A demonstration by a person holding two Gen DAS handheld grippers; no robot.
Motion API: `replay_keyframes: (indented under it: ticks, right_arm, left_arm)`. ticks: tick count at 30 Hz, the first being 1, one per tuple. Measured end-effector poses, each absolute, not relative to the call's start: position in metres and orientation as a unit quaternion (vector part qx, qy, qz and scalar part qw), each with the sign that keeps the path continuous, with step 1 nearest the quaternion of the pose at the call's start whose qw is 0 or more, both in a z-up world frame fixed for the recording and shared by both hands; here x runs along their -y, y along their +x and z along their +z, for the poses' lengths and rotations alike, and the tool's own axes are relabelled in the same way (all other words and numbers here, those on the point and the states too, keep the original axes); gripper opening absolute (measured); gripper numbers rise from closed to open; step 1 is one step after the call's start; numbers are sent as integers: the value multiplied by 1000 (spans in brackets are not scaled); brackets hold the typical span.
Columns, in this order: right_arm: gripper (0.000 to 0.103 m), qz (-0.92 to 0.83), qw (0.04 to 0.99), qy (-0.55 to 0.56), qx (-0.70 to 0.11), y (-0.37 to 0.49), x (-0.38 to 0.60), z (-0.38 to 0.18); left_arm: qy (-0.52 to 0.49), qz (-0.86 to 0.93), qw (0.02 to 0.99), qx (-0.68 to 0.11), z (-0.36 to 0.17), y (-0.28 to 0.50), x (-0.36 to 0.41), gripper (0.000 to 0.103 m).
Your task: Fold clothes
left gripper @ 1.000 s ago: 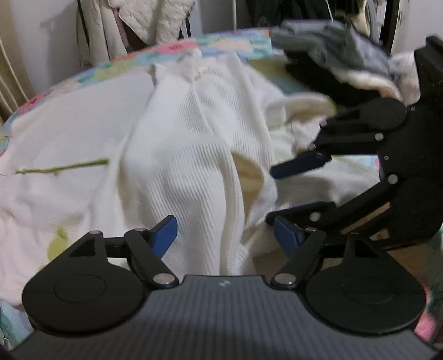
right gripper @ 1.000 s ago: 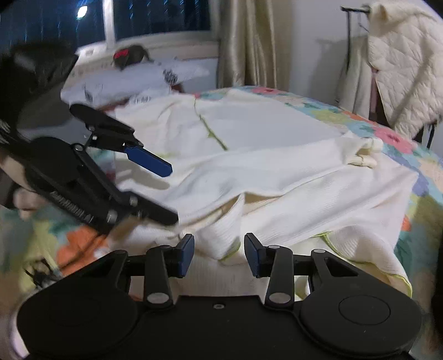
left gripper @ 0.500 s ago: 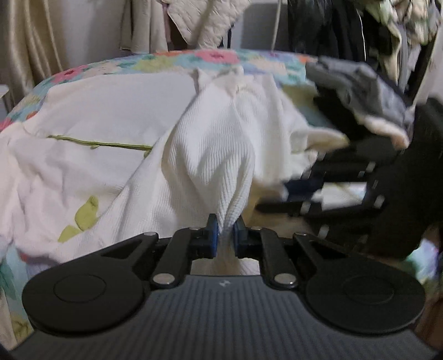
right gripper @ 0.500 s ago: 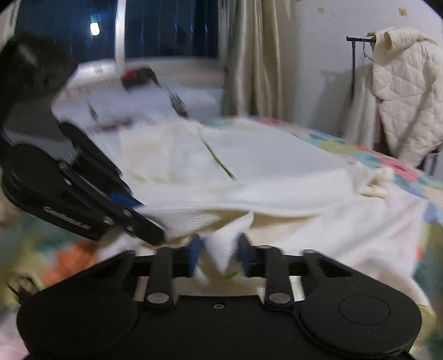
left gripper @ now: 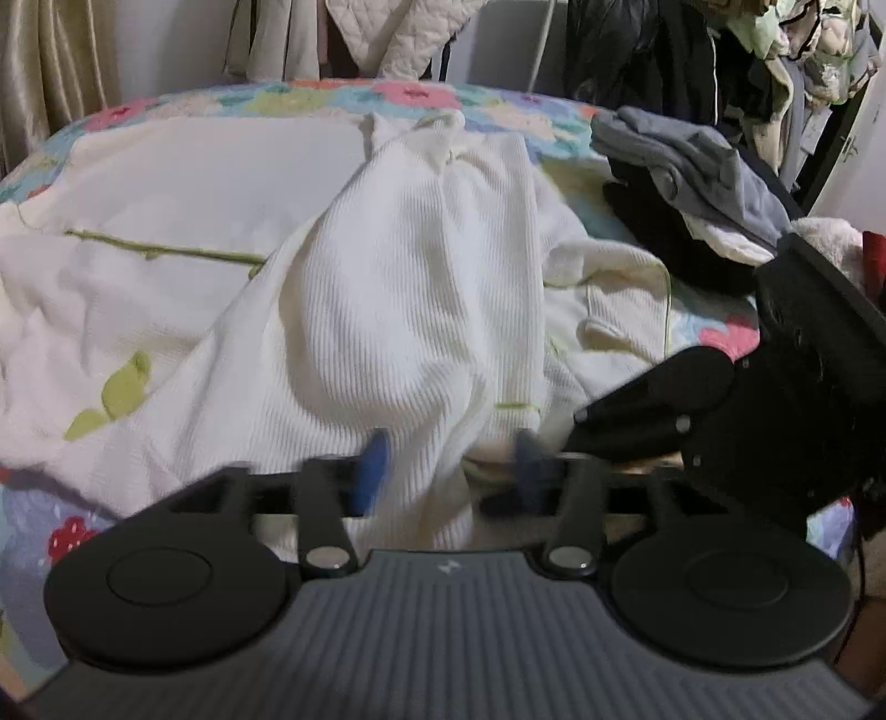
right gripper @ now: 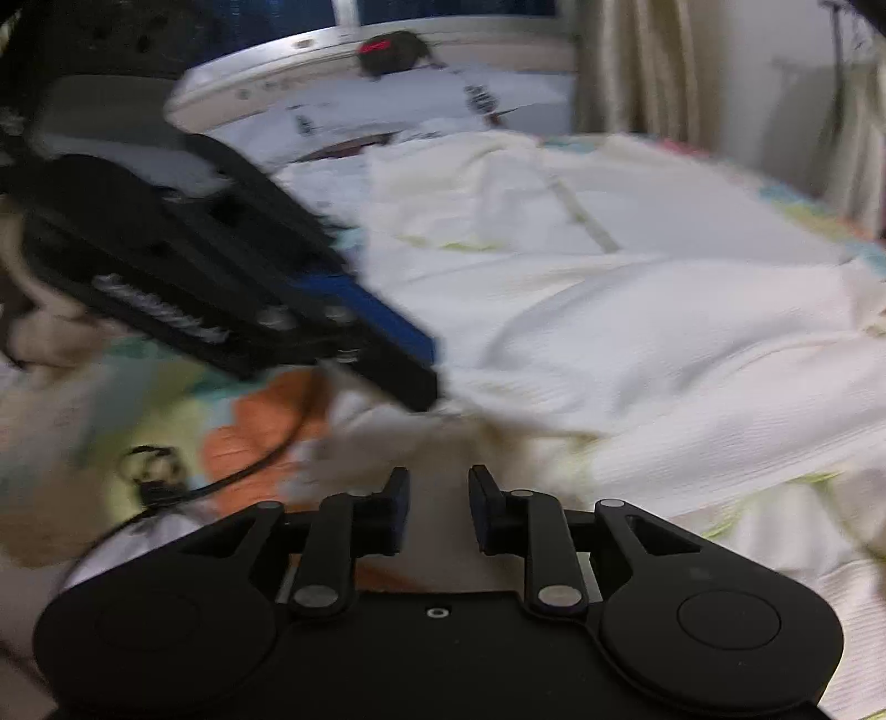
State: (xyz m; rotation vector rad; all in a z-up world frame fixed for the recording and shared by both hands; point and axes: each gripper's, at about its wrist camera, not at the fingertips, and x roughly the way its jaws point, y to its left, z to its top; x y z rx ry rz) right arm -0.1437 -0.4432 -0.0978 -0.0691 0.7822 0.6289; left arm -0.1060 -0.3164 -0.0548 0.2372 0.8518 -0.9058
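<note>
A white ribbed garment (left gripper: pixel 410 310) lies rumpled on the bed, with a green seam line and green leaf patches. My left gripper (left gripper: pixel 451 462) hovers at its near edge. Its jaws are opening, and a raised fold of the garment stands loose between the blurred blue pads (left gripper: pixel 376 465). The black frame of the other gripper (left gripper: pixel 720 421) sits close on the right. In the right wrist view my right gripper (right gripper: pixel 440 498) is low over the garment (right gripper: pixel 664 343). Its jaws are opening, with pale cloth showing in the gap and no pinch. The left gripper's blue pads (right gripper: pixel 387 327) reach in from the upper left.
The bed has a floral cover (left gripper: pixel 410 94). A heap of grey and dark clothes (left gripper: pixel 692 160) sits at its far right. Coats hang behind it (left gripper: pixel 664 50), and a curtain (left gripper: pixel 50 83) is at the left. A black cable (right gripper: pixel 249 471) lies near the right gripper, and papers (right gripper: pixel 387 111) lie by the window.
Half a second ago each gripper pinched a fold of the white garment. Both now stand apart from the cloth, the left fold has slackened, and the right gripper has sunk lower.
</note>
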Motion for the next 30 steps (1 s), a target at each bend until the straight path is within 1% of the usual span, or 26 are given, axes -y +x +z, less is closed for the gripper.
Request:
replay_keyframes:
  ticks: [1,3,4,5,6,7,10,12,13,16,19,21,24,25,26,27,28,29,30]
  right_arm:
    - [28,300,874,-39,-381,-144,440,-101]
    - [29,293,871,-39,-391,-144,438,-103]
    - [29,294,872,-33,-390,-144,440,-101]
    - [30,294,872,-27,-390,-144,443,-96]
    - [33,292,873,-21,-390,-143,448,-91]
    - [34,288,875,-13,-390,-144,455,-87]
    - [35,259,889,29,-376,-146,486,-77]
    - [37,230,899,79,-364,-146,507,-75]
    - [37,217,903,104,-357,-145,516,-74]
    - [38,180,910,190,-322,-145,543,-75]
    - [39,143,908,261,-296,-144,562,-79]
    - [39,100,914,259,-295,-143,563,-84]
    - [39,54,922,230,-307,-142,557,-89]
    - [39,49,922,227,-310,-142,555,-90]
    - [39,46,922,225,-312,-142,554,-90]
    - [39,42,923,221,-313,-140,553,-87]
    - [40,37,925,215,-313,-138,554,-81]
    - [42,35,926,207,-313,-134,556,-74]
    - [47,30,929,197,-313,-127,560,-66]
  left_arm:
    - [119,-431,801,-397,-61,-104,320,59]
    - [170,-437,787,-401,-78,-103,331,33]
    - [193,-435,785,-396,-83,-104,334,14]
    - [202,-435,788,-385,-83,-105,334,8]
    - [190,-438,793,-378,-79,-104,330,8]
    - [166,-439,799,-376,-73,-102,324,8]
    - [92,-439,813,-371,-57,-98,301,8]
    - [80,-449,814,-360,-53,-102,291,8]
    - [89,-453,811,-358,-55,-106,290,8]
    - [168,-461,784,-381,-76,-124,303,8]
    - [213,-478,767,-370,-88,-145,310,8]
    - [224,-490,761,-362,-83,-147,310,9]
    - [172,-512,748,-387,-64,-130,301,12]
    - [153,-514,746,-394,-56,-124,297,16]
    - [138,-514,748,-397,-49,-119,293,30]
    - [125,-513,752,-394,-41,-113,289,38]
    - [109,-510,761,-387,-33,-107,285,51]
    - [91,-505,771,-378,-28,-101,282,58]
    - [73,-496,782,-371,-24,-93,280,61]
